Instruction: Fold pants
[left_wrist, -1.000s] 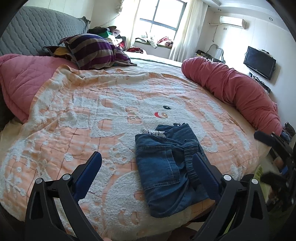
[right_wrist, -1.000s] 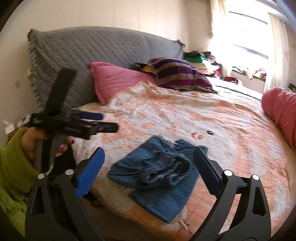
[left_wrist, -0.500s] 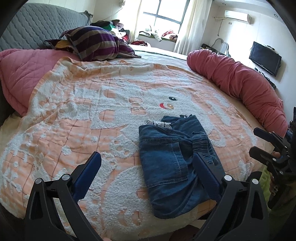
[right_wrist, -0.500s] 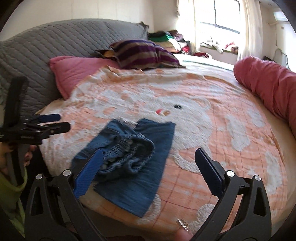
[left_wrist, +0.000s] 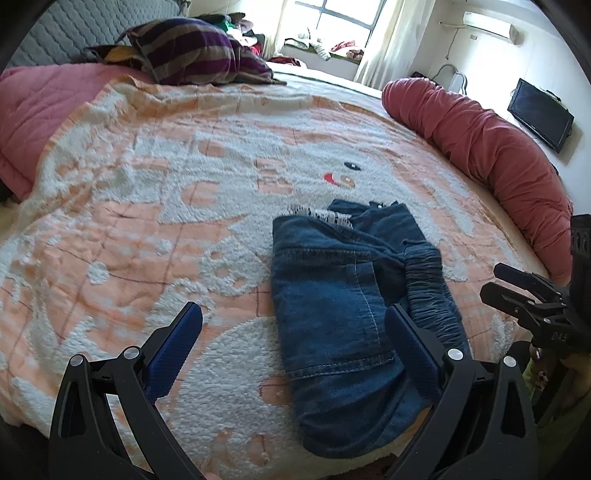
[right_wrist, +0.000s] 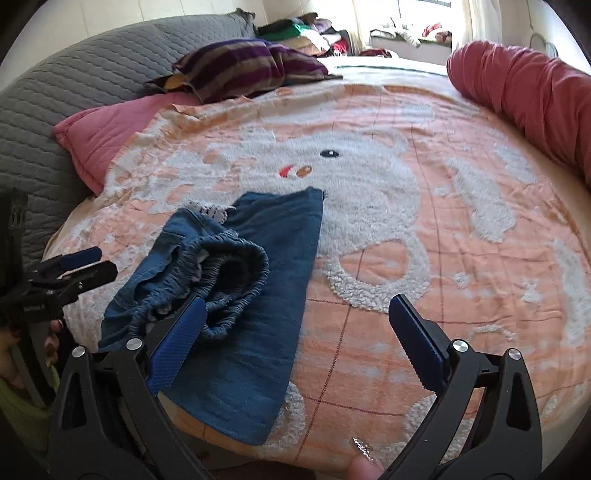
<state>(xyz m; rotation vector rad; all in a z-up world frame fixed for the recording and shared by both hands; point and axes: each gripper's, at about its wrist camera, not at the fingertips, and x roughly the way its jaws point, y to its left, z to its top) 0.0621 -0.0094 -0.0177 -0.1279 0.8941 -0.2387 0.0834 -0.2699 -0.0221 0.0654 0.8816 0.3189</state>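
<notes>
Blue denim pants (left_wrist: 343, 306) lie folded in a compact pile near the front edge of the bed, with the elastic waistband (right_wrist: 229, 269) bunched on top. My left gripper (left_wrist: 291, 339) hovers open over the pile's near left part, holding nothing. My right gripper (right_wrist: 295, 332) is open too, its left finger above the waistband and its right finger over bare blanket. Each gripper appears at the edge of the other's view: the right gripper (left_wrist: 532, 295) and the left gripper (right_wrist: 70, 273).
The pants rest on an orange and white fleece blanket (left_wrist: 147, 206). A rolled red quilt (left_wrist: 480, 147) runs along the right side. A pink pillow (right_wrist: 107, 133), a striped pillow (right_wrist: 243, 70) and a grey headboard (right_wrist: 55, 88) lie at the far left.
Both grippers have moved forward and closer to the folded pants, and the right one swung to the right. The pants have stayed in place.
</notes>
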